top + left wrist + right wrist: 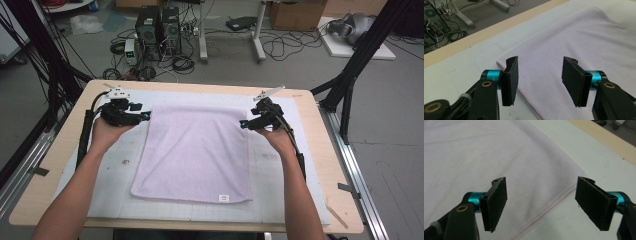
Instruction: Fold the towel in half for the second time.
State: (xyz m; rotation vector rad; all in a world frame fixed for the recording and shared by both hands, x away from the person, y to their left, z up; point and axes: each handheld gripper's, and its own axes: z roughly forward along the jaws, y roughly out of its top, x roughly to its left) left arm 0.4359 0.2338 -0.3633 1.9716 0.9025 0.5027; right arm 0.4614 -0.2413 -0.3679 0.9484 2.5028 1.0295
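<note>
A pale lilac towel (195, 152) lies flat on the white mat (115, 170), with a small label at its near right corner. My left gripper (148, 116) hovers at the towel's far left corner, jaws open. In the left gripper view that gripper (540, 80) straddles the corner of the towel (579, 42), nothing pinched. My right gripper (242, 123) is at the towel's far right corner, open too. In the right gripper view it (541, 203) spans the hemmed edge of the towel (499, 152) with a wide gap.
The wooden table's edge (200, 86) runs behind the mat. Beyond it on the floor are computer towers (157, 27), tangled cables and desk legs. Black frame posts (367, 45) stand at the far right and left.
</note>
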